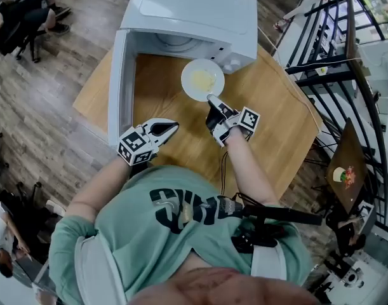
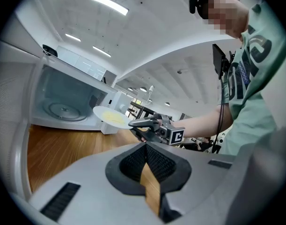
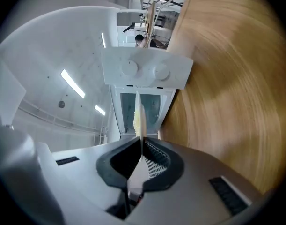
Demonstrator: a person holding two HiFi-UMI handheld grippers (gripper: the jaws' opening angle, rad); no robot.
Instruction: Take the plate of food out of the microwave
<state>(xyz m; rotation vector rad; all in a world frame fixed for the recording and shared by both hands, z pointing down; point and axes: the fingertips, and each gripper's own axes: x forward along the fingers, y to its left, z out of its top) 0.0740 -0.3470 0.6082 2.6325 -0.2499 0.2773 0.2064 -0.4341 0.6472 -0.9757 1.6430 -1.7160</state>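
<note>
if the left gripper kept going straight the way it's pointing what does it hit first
Probably the right gripper, just behind the plate its jaws hold, though depth is hard to judge.

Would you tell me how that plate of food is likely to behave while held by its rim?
The plate looks stiff and smooth, so it may slip from the right gripper. Pinched at one edge only, it could tip. The yellow food lies loose and might slide.

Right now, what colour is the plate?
The plate is white, with pale yellow food; clearest in head view.
</note>
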